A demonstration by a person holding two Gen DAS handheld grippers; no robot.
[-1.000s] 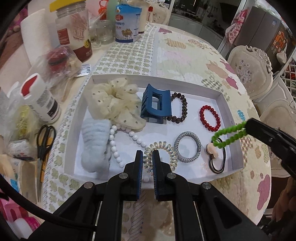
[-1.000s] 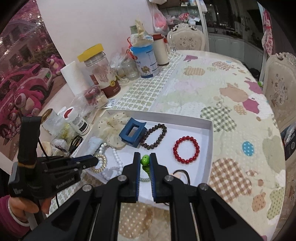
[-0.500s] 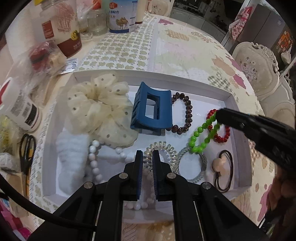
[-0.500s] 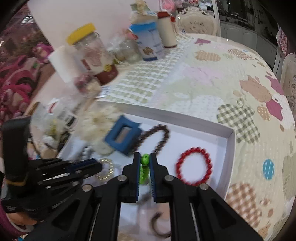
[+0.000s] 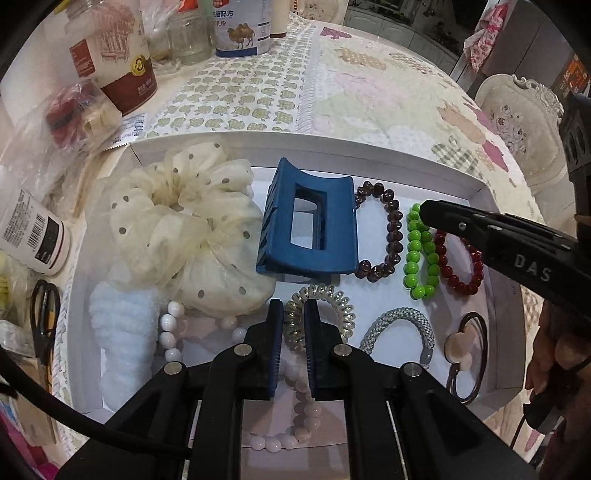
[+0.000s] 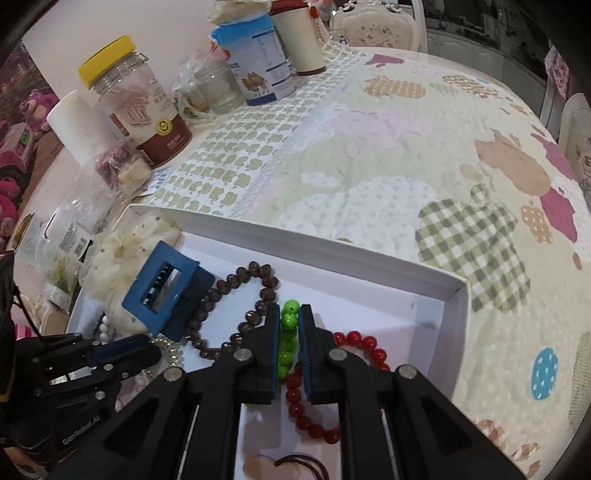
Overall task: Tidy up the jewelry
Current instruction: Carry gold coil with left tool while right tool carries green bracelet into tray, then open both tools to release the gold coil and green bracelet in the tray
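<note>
A white tray [image 5: 369, 155] holds the jewelry. A green bead bracelet [image 5: 419, 254] lies flat on its floor between a brown bead bracelet [image 5: 391, 236] and a red one [image 5: 461, 266]. My right gripper [image 6: 290, 314] is low over the green bracelet's far end, jaws opening, with green beads [image 6: 290, 319] still between the pads and a sliver of gap beside them. My left gripper [image 5: 294, 306] is shut and holds nothing, hovering above a clear spiral hair tie [image 5: 332, 306]. A blue claw clip [image 5: 310, 225] and a cream scrunchie [image 5: 177, 229] lie to the left.
Also in the tray are a silver braided bracelet [image 5: 399, 321], a black hair tie with a beige charm [image 5: 461, 343], white pearls [image 5: 170, 332] and a pale blue fluffy piece [image 5: 125, 332]. Jars [image 5: 114, 62], a tin [image 5: 240, 26] and scissors [image 5: 44, 310] crowd the tray's left and far sides.
The right gripper carried the green bracelet from the tray's right edge down onto the floor between the brown and red bracelets. The left gripper came lower and closer over the tray, still shut.
</note>
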